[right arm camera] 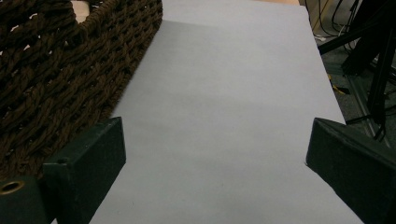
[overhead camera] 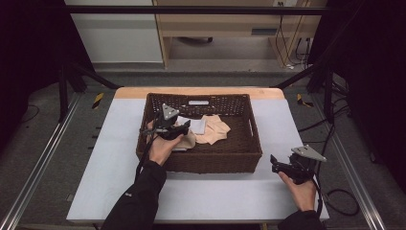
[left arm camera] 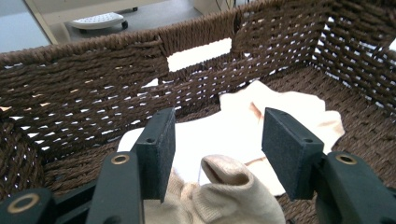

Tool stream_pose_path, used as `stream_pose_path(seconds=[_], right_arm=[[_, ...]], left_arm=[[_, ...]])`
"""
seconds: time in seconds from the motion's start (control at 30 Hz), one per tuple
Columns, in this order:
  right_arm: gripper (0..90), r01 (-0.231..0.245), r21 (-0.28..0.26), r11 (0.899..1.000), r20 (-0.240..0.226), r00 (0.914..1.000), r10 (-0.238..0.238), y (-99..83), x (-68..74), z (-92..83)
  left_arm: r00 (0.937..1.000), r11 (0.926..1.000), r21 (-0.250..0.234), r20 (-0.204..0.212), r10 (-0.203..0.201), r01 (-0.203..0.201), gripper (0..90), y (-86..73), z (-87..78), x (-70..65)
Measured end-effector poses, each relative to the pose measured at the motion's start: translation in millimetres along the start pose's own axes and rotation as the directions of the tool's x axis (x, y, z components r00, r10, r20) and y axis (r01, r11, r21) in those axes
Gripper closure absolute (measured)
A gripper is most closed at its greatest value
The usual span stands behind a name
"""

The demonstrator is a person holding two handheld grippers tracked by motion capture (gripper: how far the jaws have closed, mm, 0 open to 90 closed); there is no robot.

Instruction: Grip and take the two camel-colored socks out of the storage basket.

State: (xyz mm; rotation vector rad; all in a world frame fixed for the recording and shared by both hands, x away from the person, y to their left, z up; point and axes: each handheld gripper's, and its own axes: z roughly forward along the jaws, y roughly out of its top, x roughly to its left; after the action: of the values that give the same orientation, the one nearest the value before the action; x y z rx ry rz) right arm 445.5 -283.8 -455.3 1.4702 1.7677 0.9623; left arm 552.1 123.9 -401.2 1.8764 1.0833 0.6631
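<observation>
A brown wicker basket (overhead camera: 253, 139) stands mid-table and holds a white cloth (overhead camera: 197, 125), a beige cloth (overhead camera: 216, 130) and a beige sock-like piece (overhead camera: 188, 140). My left gripper (overhead camera: 186, 126) reaches into the basket's left part. In the left gripper view it (left arm camera: 218, 126) is open, and the rolled beige piece (left arm camera: 231, 191) lies low between the jaws with a gap on each side. The white cloth (left arm camera: 210, 137) and beige cloth (left arm camera: 299, 109) lie beyond it. My right gripper (overhead camera: 274, 161) hovers over the table right of the basket, open wide (right arm camera: 215, 135) with nothing between its jaws.
The grey table top (overhead camera: 215, 196) has bare room in front of and beside the basket. The basket's right wall (right arm camera: 70, 79) is close to the right gripper's left jaw. Cables (overhead camera: 342, 201) and metal frame rails (overhead camera: 43, 153) lie on the floor around the table.
</observation>
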Motion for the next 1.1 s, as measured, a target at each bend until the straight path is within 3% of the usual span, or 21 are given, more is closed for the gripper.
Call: stream_pose_path(seconds=[0.17, 0.33, 0.6, 0.7, 0.77, 0.8, 0.9, 1.1], right_arm=[[5.1, 0.002, 0.008, 1.0, -0.002, 1.0, -0.002, -0.3, 0.5, 1.1], [5.2, 0.007, 0.012, 1.0, -0.005, 1.0, -0.007, -0.2, 1.1, 2.2], [5.1, 0.008, 0.012, 1.0, 0.001, 1.0, -0.008, -0.1, 0.3, 2.1], [5.1, 0.003, 0.011, 1.0, 0.002, 1.0, -0.003, -0.2, 0.3, 1.5], [5.1, 0.003, 0.014, 1.0, 0.002, 1.0, -0.003, -0.2, 0.2, 1.9], [5.1, 0.004, 0.017, 1.0, 0.0, 1.0, -0.004, -0.4, 0.3, 2.6], [5.1, 0.002, 0.019, 1.0, 0.001, 1.0, -0.002, -0.2, 0.0, 2.5], [5.1, 0.001, 0.017, 1.0, 0.005, 1.0, -0.001, 0.0, -0.8, 2.3]], left_arm=[[0.9989, 0.9977, 0.051, -0.013, 0.046, -0.045, 46.0, -2.1, 4.0, -5.7], [0.9993, 0.9969, 0.072, -0.017, 0.034, -0.033, 51.9, -2.7, 5.1, -5.1], [0.9965, 0.9883, 0.131, -0.023, 0.081, -0.077, 56.9, -3.1, 9.7, -10.3], [0.9968, 0.9848, 0.155, -0.004, 0.08, -0.078, 66.7, -3.3, 11.1, -10.5], [0.9974, 0.9844, 0.161, 0.004, 0.072, -0.071, 69.3, -3.3, 11.4, -9.8], [0.9979, 0.9844, 0.164, 0.01, 0.063, -0.064, 76.0, -3.4, 11.6, -9.2], [0.9981, 0.9855, 0.159, 0.025, 0.055, -0.059, 84.2, -3.1, 10.4, -8.5], [0.9978, 0.9909, 0.123, 0.043, 0.05, -0.055, 88.0, -2.4, 7.3, -7.6]])
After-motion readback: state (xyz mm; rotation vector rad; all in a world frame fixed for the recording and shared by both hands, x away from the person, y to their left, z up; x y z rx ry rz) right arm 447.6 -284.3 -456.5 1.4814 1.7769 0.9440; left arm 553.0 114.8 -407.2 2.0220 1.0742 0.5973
